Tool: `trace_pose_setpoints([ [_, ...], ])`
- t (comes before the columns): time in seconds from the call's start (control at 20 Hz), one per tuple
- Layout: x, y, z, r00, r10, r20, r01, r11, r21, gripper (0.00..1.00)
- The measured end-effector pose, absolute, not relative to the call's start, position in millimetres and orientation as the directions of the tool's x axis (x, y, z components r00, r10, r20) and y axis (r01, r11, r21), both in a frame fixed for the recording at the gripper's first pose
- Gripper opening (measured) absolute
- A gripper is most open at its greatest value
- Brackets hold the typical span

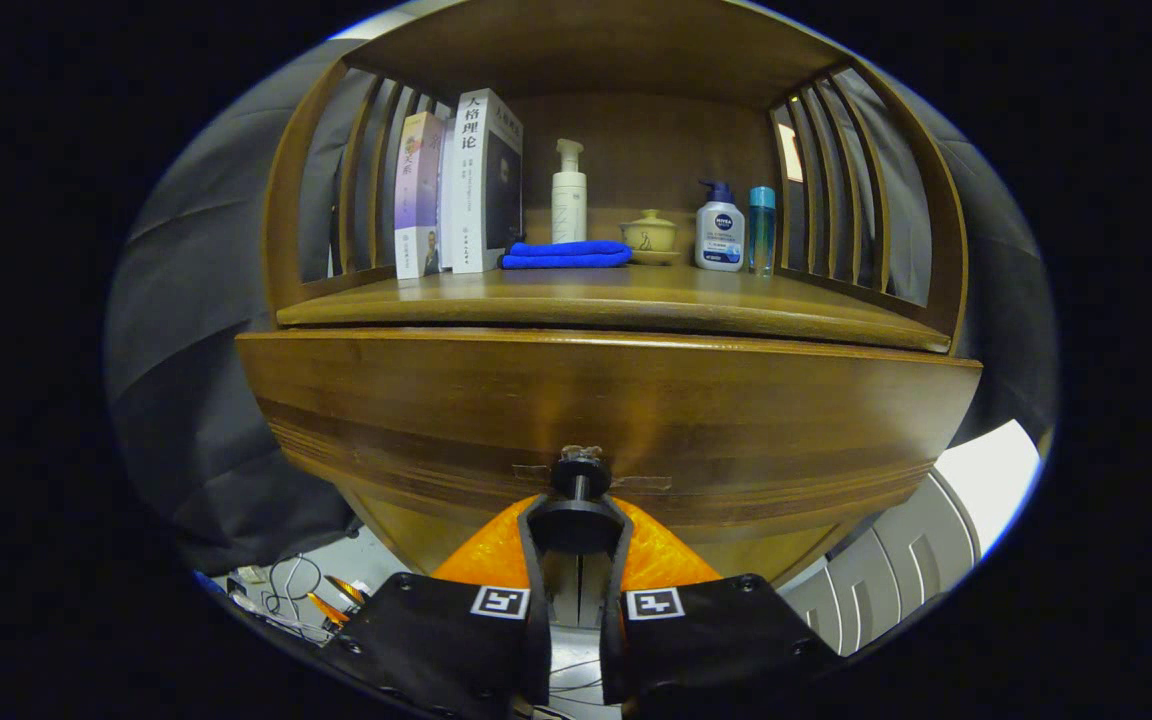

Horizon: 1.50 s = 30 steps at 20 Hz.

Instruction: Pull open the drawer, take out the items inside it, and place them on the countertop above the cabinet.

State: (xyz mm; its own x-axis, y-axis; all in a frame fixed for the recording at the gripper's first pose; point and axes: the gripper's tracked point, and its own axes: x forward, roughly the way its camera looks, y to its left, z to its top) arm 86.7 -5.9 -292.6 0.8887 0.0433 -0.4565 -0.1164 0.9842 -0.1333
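Both fingers of my gripper (578, 520) are clenched on the dark knob (579, 474) at the middle of the drawer front (496, 400). I judge this the pull-open step; next needs a straight backward draw. Beyond lies the countertop (636, 295), books (461, 185) at its left rear corner, blue cloth (566, 255) mid-back.

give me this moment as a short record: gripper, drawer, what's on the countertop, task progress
gripper: gripper, fingers closed around the drawer knob
drawer: drawer front faces the camera; inside hidden, items inside cannot be told
countertop: countertop holds books, folded blue cloth, white pump bottle, lidded tea bowl, lotion bottle, small blue bottle
progress: knob gripped; nothing taken out yet
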Motion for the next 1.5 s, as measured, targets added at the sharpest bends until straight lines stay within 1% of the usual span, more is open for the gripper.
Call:
trace_pose_setpoints([
  [0.2, 63.3, -4.4, -290.2, 0.898, 0.069, -0.434, -0.122, 0.988, -0.096, 0.21],
  [0.35, 48.0, -4.0, -288.9, 0.905, 0.06, -0.422, -0.121, 0.985, -0.119, 0.21],
  [0.7, 25.8, -4.6, -287.1, 0.903, 0.089, -0.421, -0.166, 0.975, -0.149, 0.21],
  [1.25, -34.0, -6.0, -292.3, 0.871, 0.164, -0.464, -0.257, 0.956, -0.144, 0.21],
  [1.5, -43.7, -5.9, -293.8, 0.856, 0.171, -0.488, -0.271, 0.952, -0.141, 0.21],
])
